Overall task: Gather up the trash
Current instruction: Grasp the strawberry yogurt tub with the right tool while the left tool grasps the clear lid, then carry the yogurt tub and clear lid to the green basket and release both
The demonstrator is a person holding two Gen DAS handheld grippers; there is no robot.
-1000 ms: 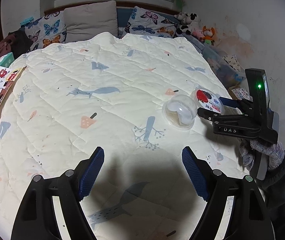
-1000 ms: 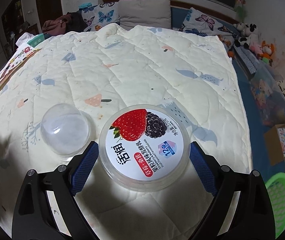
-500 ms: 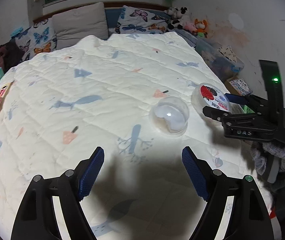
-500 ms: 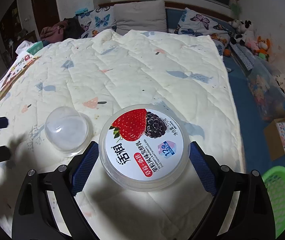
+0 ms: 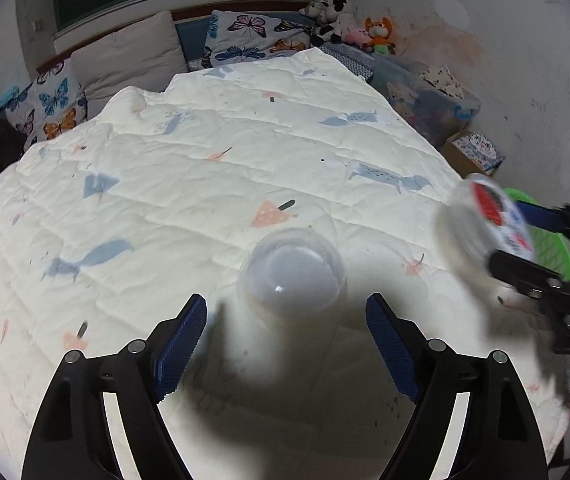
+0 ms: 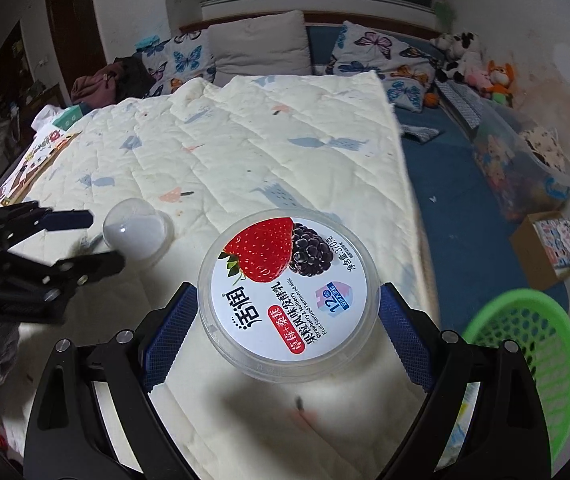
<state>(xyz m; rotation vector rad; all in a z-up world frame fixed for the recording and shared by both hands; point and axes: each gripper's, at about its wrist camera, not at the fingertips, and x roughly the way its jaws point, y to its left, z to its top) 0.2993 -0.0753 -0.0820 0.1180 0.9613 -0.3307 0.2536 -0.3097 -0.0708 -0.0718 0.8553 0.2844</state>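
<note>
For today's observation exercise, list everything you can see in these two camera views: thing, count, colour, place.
yogurt tub: one, clear with a white strawberry and blackberry lid, held between the right gripper's pads.
dome lid: one, clear, lying on the quilt just ahead of the left gripper.
quilt: one, cream with a blue and pink print, covering the bed.
basket: one, green, on the floor beside the bed.
pillows: several, grey and butterfly-print, at the headboard.
soft toys: a small heap, mixed colours, in the corner.
cardboard box: one, brown, on the floor.
left gripper: black with blue pads, open.
right gripper: black with blue pads, shut on the tub.
</note>
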